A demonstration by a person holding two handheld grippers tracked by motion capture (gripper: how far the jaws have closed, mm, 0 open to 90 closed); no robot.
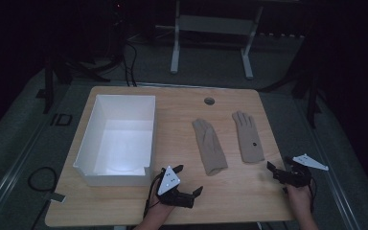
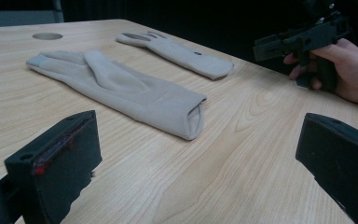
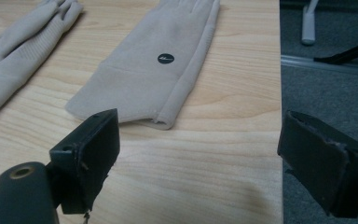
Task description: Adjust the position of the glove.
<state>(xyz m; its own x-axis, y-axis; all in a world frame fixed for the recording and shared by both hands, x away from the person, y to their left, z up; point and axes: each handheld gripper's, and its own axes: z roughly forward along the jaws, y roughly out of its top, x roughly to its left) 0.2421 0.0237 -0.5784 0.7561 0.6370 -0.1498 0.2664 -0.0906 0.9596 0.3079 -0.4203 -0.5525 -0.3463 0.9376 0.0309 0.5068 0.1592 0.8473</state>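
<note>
Your left gripper [image 1: 188, 181] has its jaws wide apart, empty, low over the near table edge beside the white box [image 1: 88, 143]. Your right gripper [image 1: 276, 172] is also spread wide and empty, near the right edge of the table [image 1: 230, 191]. Both beige gloves lie flat mid-table, cuffs toward you: left glove [image 1: 209, 145] ahead of the left gripper, right glove [image 1: 248, 136], with a dark logo dot, ahead of the right. Likely light, limp knit that will drape and fold, so pinch the doubled cuff hem [image 3: 161, 119], where there's most bulk
</note>
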